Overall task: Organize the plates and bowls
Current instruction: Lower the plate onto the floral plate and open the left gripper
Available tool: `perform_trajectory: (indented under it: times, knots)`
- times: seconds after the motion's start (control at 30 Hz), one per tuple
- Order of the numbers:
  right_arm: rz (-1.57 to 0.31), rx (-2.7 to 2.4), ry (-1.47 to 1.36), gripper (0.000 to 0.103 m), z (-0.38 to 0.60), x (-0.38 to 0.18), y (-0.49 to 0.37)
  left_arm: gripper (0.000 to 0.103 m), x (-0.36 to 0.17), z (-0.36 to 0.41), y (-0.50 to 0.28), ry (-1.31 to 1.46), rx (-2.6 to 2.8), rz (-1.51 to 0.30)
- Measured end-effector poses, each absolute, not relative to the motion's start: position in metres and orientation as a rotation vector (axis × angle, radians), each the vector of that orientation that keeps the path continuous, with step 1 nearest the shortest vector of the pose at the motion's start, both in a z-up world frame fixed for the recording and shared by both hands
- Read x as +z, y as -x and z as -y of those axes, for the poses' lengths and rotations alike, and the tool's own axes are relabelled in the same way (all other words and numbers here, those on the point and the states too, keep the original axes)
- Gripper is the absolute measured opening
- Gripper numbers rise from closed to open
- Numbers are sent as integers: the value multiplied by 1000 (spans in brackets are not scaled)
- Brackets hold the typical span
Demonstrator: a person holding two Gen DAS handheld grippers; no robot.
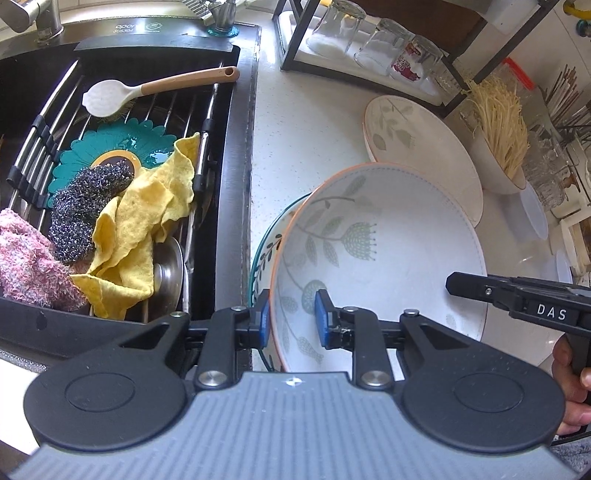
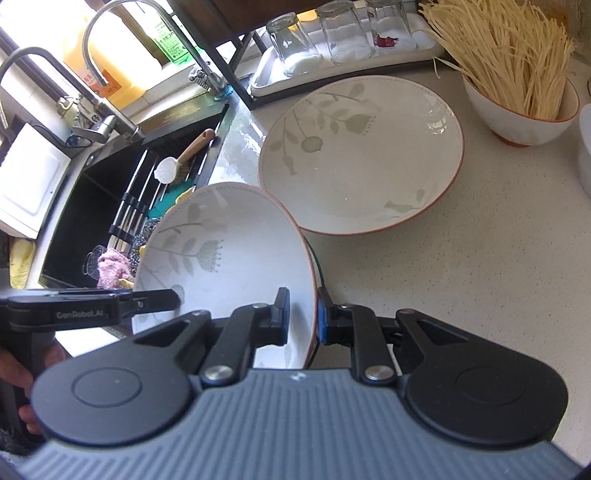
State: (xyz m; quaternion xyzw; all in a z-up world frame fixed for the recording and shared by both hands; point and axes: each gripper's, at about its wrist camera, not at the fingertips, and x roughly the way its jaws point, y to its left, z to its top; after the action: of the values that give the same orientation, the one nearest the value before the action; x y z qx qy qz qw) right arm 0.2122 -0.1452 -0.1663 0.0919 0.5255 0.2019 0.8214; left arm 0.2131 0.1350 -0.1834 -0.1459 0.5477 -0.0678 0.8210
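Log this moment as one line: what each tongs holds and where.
left tongs: shut on floral plate rim | right tongs: shut on opposite rim | plate: tilted above counter | second floral plate: behind

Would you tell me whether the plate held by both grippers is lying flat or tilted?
Tilted: the held plate leans, clamped at opposite rims by the left gripper and right gripper.

sink rack: yellow cloth [image 1: 147,218], steel scourer [image 1: 83,210], white spoon [image 1: 155,88] | shelf: upturned glasses [image 2: 332,33]
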Motion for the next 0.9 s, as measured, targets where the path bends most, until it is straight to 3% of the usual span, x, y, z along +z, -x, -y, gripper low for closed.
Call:
perform_trajectory:
  times: [0.27,0.6,0.9]
  knots:
    - [-1117,414,-159,18,138,-165,-210,29,-185,-137,-215,326,-159,-1181]
    - [-1151,388,-153,20,138,-169,-213,52,-181,-131,-211,328,-167,-1180]
    - [-1133,410,-157,20,143,-157,-213,53,-172,-138,-210,351,-156,-1185]
